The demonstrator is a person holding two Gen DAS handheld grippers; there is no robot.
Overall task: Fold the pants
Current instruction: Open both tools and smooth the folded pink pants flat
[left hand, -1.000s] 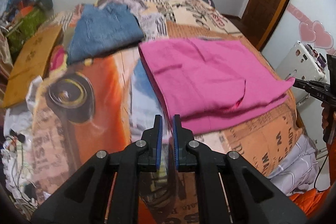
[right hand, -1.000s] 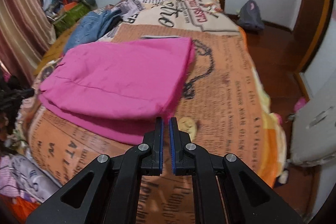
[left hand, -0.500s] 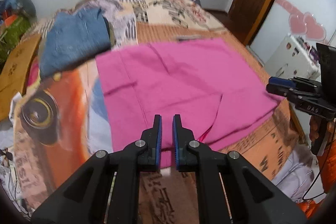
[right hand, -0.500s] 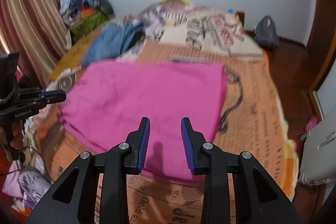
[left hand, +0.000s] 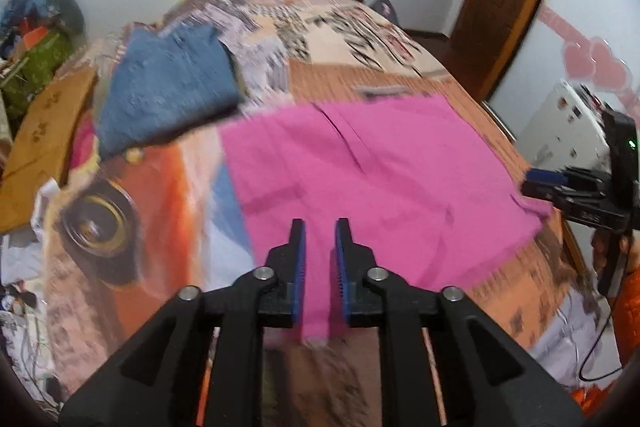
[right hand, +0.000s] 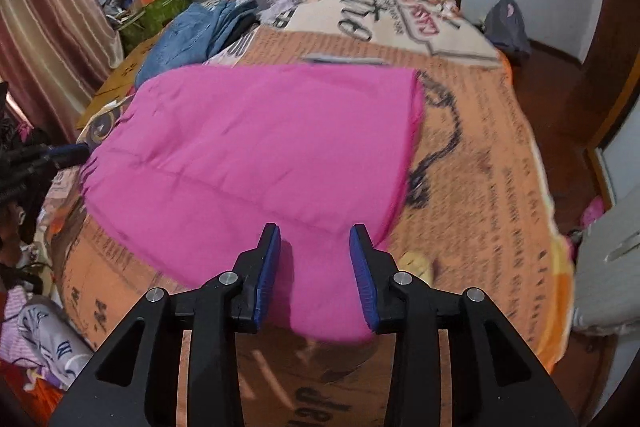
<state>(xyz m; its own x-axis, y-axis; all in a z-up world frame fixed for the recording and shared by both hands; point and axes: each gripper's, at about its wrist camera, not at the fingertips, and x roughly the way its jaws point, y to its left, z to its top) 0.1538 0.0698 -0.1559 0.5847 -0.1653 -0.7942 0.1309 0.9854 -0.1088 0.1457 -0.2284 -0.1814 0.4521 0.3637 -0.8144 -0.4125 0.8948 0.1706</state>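
The pink pants [right hand: 256,147] lie flat on the bed [right hand: 492,163], spread across the orange printed bedcover and apparently already doubled over, with the nearest edge reaching the front rim of the mattress. The left tongs [left hand: 320,247] are parted by a narrow gap, and a strip of the near hem shows between the blue pads; whether the pads press the cloth cannot be told, since the fabric may simply lie beneath them. The right tongs [right hand: 316,259] stand wide apart and straddle the near corner of the pants without gripping it. Judged from this arrangement, both tools are set at the near edge to take hold of two points of the hem, so that the edge can be carried over for the next fold; the wide spread on the right suits closing on a thick, layered corner. A folded blue garment [left hand: 168,87] rests further up the bed, beside the pants on the left, clear of the working area. Hard to make out: the left view is smeared by motion, the number of layers in the pants is uncertain, and the waistband and leg ends cannot be told apart. The right tool appears only partly at the edge of the left view.
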